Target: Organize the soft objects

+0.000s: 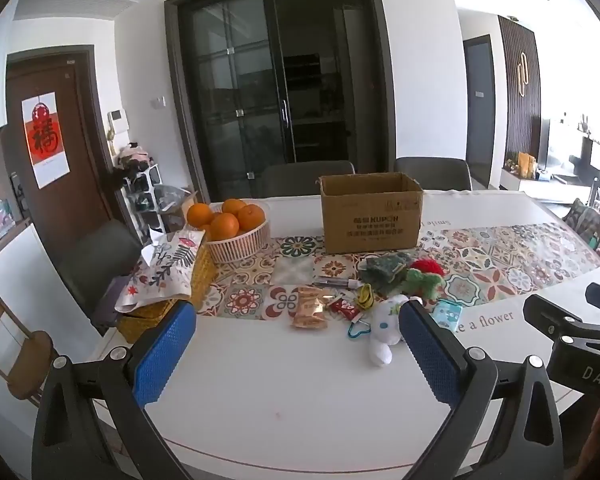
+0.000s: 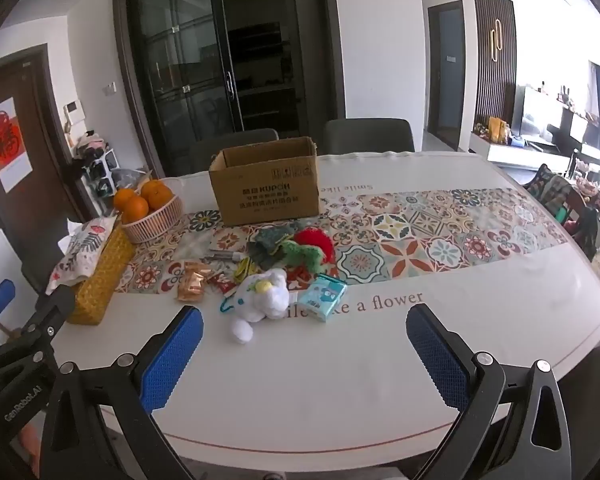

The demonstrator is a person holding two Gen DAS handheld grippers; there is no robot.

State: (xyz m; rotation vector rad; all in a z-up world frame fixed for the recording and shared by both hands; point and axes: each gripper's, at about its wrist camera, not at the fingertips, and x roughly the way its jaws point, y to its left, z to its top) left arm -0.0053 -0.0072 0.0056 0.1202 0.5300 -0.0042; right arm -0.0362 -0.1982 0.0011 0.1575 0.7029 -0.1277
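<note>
**Operator:** Both jaws stand spread wide with nothing between them, left gripper (image 1: 296, 344) and right gripper (image 2: 304, 348) alike. I see the white plush toy (image 2: 264, 300) lying on the table (image 2: 340, 380) just ahead of my right jaws, toward their left finger.

**Spotter:** And the cardboard box (image 2: 268, 196)?

**Operator:** Well beyond it, top open. I'd straddle the plush body, squeeze gently, then lift clear of the tissue pack (image 2: 328, 296) beside it.

**Spotter:** Anything unclear?

**Operator:** The box's inside is hidden, and the green and red soft pile (image 2: 304, 250) blurs together.
</note>
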